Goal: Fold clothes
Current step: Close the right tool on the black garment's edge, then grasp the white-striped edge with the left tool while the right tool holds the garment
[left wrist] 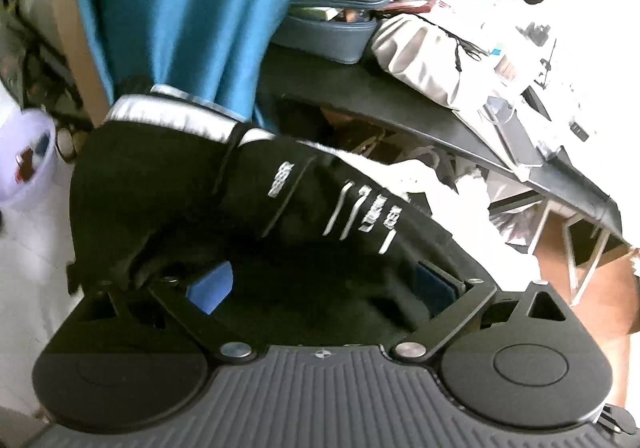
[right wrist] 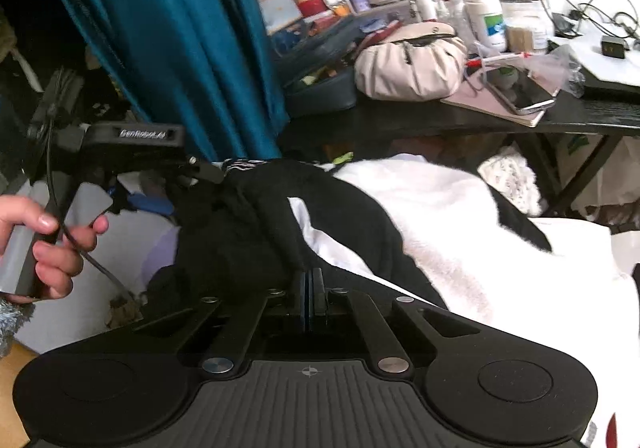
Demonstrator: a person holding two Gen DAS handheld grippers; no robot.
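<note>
I have a black knit garment with white lettering and a silver-grey band strung between my two tools, lifted over the white fluffy blanket on the bed. The right gripper has its fingers pressed together, and a fold of the black cloth seems to run down into them, though black against black leaves me unsure how much fabric is really pinched.

The left gripper shows its blue pads standing well apart in its own view, with dark cloth heaped between and over them; I cannot tell whether they press on it. Seen from the right wrist, that tool, carried by the left hand, points its tip into the far end of the garment.

What matters next is the garment's long axis: it runs from my right fingers up and leftward to the left tool's tip, bunched rather than taut. I judge the right side is the anchor and the left is the nearer one to the banded end, so it should draw away to stretch the cloth flat. The dark counter with its clutter sits beyond the bed.
</note>
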